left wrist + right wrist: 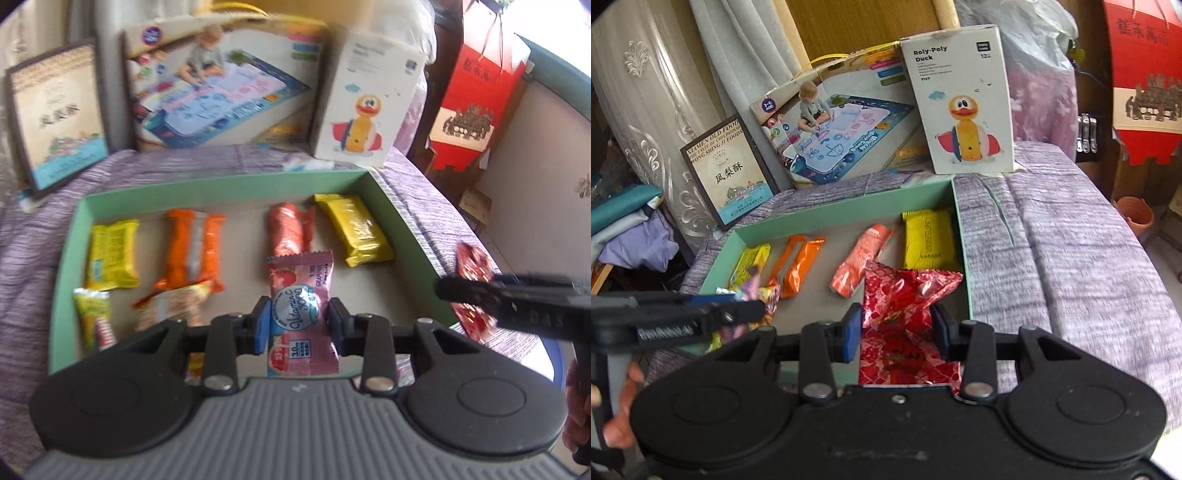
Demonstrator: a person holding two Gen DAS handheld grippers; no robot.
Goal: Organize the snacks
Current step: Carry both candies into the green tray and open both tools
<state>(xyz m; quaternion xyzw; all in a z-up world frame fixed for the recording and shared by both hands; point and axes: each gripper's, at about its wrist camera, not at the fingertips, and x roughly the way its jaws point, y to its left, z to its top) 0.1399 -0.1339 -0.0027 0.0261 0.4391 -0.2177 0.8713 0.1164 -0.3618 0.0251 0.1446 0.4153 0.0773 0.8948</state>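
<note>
A shallow green tray (221,186) (846,214) lies on a purple bedspread and holds several wrapped snacks. My left gripper (299,325) is shut on a pink Vitamin C sachet (301,291), held above the tray's near middle. My right gripper (895,332) is shut on a shiny red foil packet (905,295) over the tray's near right corner. That red packet (474,266) and the right gripper's black finger show at the right of the left wrist view. In the tray lie a yellow bar (112,254), an orange bar (194,251), a salmon packet (288,232) and a yellow packet (356,229).
Behind the tray stand a framed pastry box (733,170), a play-mat box (846,129) and a Roly-Poly Duck box (964,99). A red paper lantern (1145,74) hangs at the right. Folded cloth (628,229) lies at the left. The purple bedspread (1052,240) stretches to the right.
</note>
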